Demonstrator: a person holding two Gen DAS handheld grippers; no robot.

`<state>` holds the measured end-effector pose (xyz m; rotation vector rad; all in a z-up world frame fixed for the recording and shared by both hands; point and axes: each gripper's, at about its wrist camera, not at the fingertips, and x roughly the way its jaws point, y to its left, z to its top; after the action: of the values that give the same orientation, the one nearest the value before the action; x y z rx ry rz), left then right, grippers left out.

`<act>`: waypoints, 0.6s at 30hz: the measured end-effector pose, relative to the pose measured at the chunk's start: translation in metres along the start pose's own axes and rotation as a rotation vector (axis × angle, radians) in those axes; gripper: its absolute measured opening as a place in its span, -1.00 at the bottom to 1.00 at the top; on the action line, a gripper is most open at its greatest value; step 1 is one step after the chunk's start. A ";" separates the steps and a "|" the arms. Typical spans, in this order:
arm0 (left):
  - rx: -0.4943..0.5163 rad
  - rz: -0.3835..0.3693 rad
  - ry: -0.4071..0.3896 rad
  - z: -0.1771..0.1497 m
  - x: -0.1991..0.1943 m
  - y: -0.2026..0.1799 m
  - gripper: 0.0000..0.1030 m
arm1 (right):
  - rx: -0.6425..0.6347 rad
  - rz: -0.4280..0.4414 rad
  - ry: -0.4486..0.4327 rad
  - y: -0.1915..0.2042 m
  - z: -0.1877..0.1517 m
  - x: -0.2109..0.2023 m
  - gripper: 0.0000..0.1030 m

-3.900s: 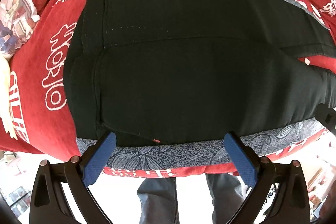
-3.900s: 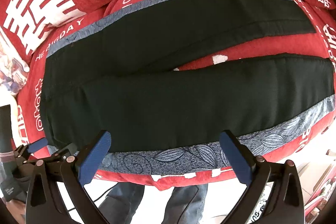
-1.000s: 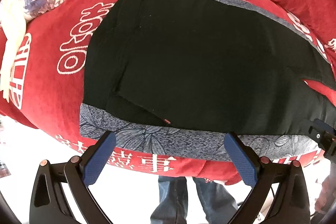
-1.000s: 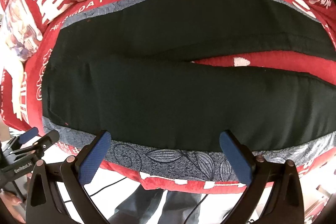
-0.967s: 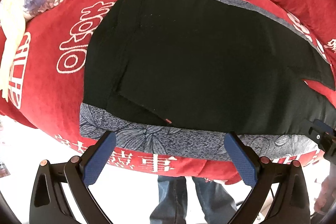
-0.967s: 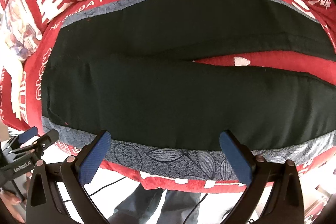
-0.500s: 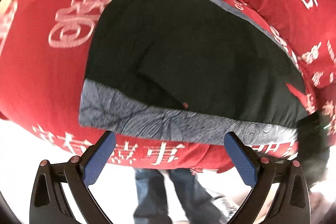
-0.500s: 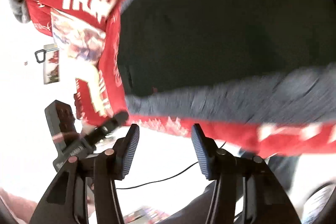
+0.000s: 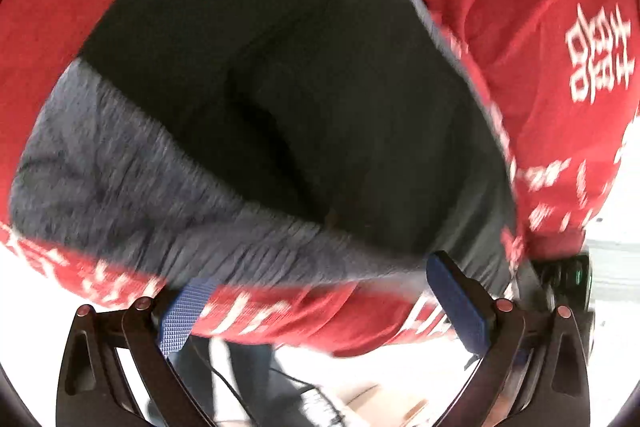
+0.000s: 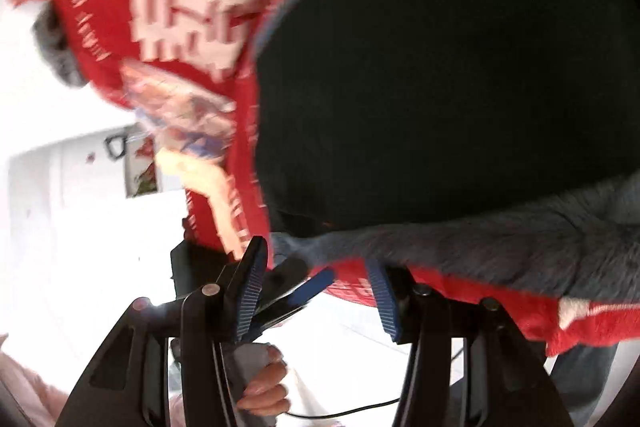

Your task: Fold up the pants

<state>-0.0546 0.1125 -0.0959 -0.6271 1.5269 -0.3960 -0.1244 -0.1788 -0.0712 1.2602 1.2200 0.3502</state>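
Note:
Black pants [image 9: 300,67] lie flat on a grey leaf-print cloth [image 9: 120,167] over a red blanket [image 9: 540,27]. My left gripper [image 9: 316,271] is open wide at the bed's near edge, with the grey cloth and the blanket hem just beyond its blue pads and nothing held. In the right wrist view the pants [image 10: 440,67] fill the upper right. My right gripper [image 10: 316,267] stands about half open below the pants' near corner, its pads pressing on nothing. Behind its gap shows a blue finger of the left gripper [image 10: 314,285], held by a person's hand [image 10: 264,383].
The bed's edge drops to a bright white floor [image 10: 80,307]. A person's jeans-clad legs [image 9: 248,367] and a thin cable stand below the edge. A colourful printed pillow [image 10: 180,107] lies at the bed's far end. The right gripper's dark body [image 9: 568,279] sits at the right.
Both views have rolled and sunk toward the bed's near edge. The right jaws narrowed from wide to about half. The two grippers have come close together at the pants' near corner.

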 end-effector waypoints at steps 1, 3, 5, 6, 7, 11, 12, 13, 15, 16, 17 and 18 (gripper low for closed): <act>-0.021 -0.002 -0.016 0.005 0.000 -0.002 0.94 | -0.024 0.014 0.003 0.008 0.002 -0.002 0.08; -0.039 0.015 -0.017 0.009 0.003 -0.004 0.87 | -0.045 0.000 0.004 0.014 -0.003 -0.008 0.08; -0.019 0.044 -0.010 0.009 0.006 -0.006 0.75 | -0.031 -0.072 -0.004 0.003 -0.007 -0.019 0.08; 0.000 0.057 -0.007 0.008 0.006 -0.008 0.72 | -0.008 -0.108 -0.010 -0.008 -0.005 -0.032 0.08; 0.019 0.072 -0.002 0.008 0.007 -0.011 0.65 | 0.022 -0.136 -0.018 -0.017 -0.009 -0.040 0.08; 0.048 0.081 0.022 0.011 0.003 -0.007 0.60 | 0.153 -0.214 -0.088 -0.062 -0.027 -0.084 0.08; 0.054 0.087 0.027 0.012 0.004 -0.008 0.60 | 0.189 -0.225 -0.113 -0.075 -0.032 -0.096 0.08; 0.058 0.093 0.029 0.012 0.005 -0.009 0.60 | 0.215 -0.226 -0.131 -0.082 -0.033 -0.103 0.08; 0.071 0.108 0.030 0.011 0.007 -0.012 0.56 | 0.274 -0.200 -0.168 -0.100 -0.035 -0.112 0.08; 0.082 0.144 0.028 0.011 0.008 -0.015 0.36 | 0.313 -0.152 -0.182 -0.111 -0.035 -0.115 0.10; 0.088 0.167 0.030 0.011 0.010 -0.016 0.14 | 0.349 -0.115 -0.193 -0.116 -0.035 -0.116 0.10; 0.079 0.192 0.029 0.011 0.009 -0.015 0.02 | 0.366 -0.091 -0.200 -0.119 -0.034 -0.118 0.05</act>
<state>-0.0413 0.0971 -0.0947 -0.4098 1.5760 -0.3182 -0.2456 -0.2936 -0.1080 1.5052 1.1967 -0.0717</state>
